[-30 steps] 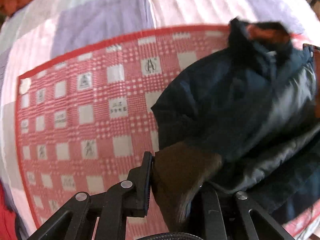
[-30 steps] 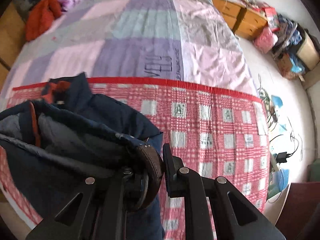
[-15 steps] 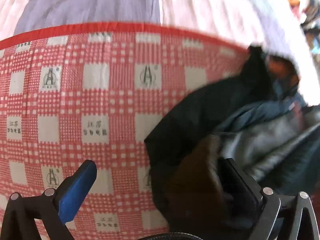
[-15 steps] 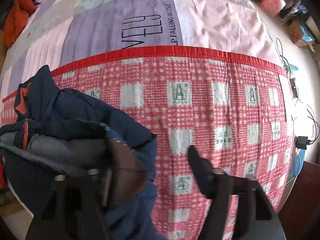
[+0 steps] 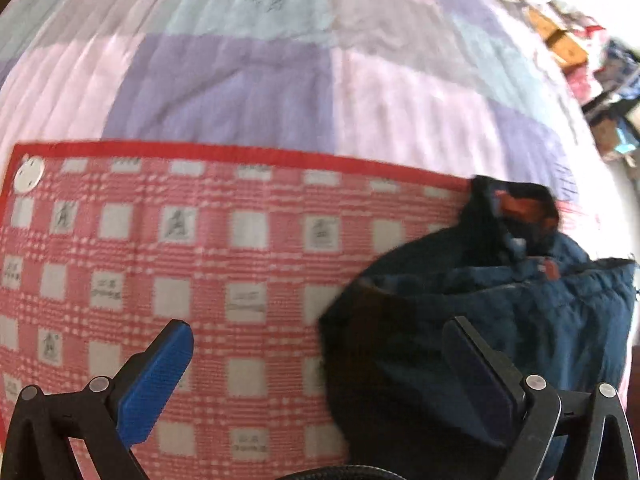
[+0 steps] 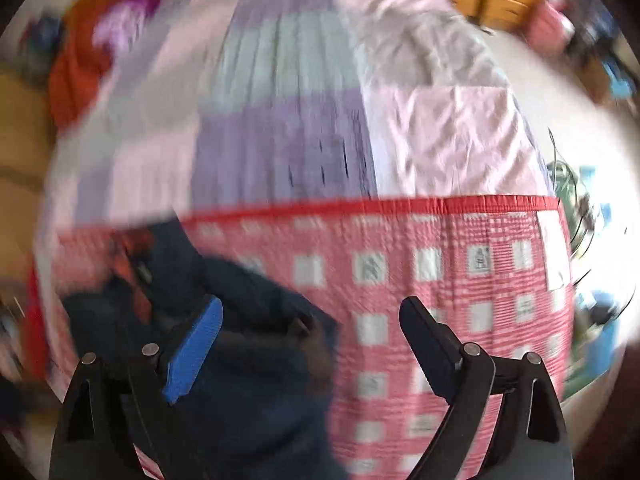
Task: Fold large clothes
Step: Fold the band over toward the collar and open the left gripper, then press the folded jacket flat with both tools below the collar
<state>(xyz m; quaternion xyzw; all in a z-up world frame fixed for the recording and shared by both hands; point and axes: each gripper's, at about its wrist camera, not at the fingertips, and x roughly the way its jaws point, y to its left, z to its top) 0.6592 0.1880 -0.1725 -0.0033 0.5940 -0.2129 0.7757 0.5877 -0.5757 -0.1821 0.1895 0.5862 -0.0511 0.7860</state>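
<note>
Navy padded jacket [image 5: 500, 320] is lying bunched on red-checked mat [image 5: 200, 280], under wide-open left gripper [image 5: 320, 360] and still-opening right gripper [image 6: 312, 344], gripped by neither.

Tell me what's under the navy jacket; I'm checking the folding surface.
The navy jacket lies on a red checked mat, itself on a pastel patchwork quilt. The mat shows around the jacket; whatever lies directly beneath is covered.

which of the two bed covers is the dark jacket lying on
The navy jacket lies on the red-and-white checked cloth, the near one with a red border and small printed squares, not the pastel patchwork quilt beyond it.
</note>
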